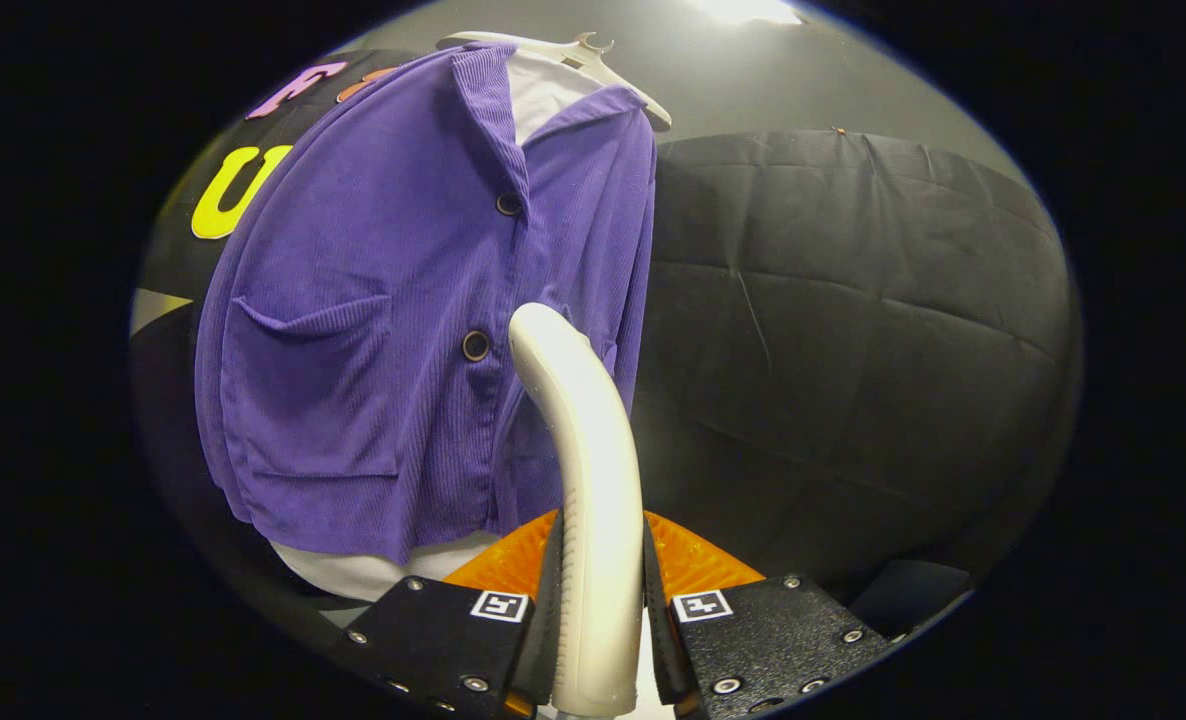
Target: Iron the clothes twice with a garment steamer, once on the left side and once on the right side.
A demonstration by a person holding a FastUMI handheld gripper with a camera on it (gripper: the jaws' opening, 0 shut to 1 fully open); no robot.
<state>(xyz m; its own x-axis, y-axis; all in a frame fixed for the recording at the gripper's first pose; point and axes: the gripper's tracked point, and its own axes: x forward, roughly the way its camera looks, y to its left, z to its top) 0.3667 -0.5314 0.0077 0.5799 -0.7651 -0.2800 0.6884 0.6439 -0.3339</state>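
- The purple jacket (393, 340) hangs buttoned on a white hanger (593, 55) against the booth wall, presenting its front flat for steaming.
- The garment steamer (593, 480) rises from the jaws toward 12 o'clock; its head meets the jacket right of the lower button (475, 345).
- The gripper (601, 610) jaws stand narrowly apart, both pinching the steamer's handle.

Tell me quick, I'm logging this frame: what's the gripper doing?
Gripper: shut on the cream plastic garment steamer handle, both fingers pressing its sides, its head against the purple ribbed cardigan.
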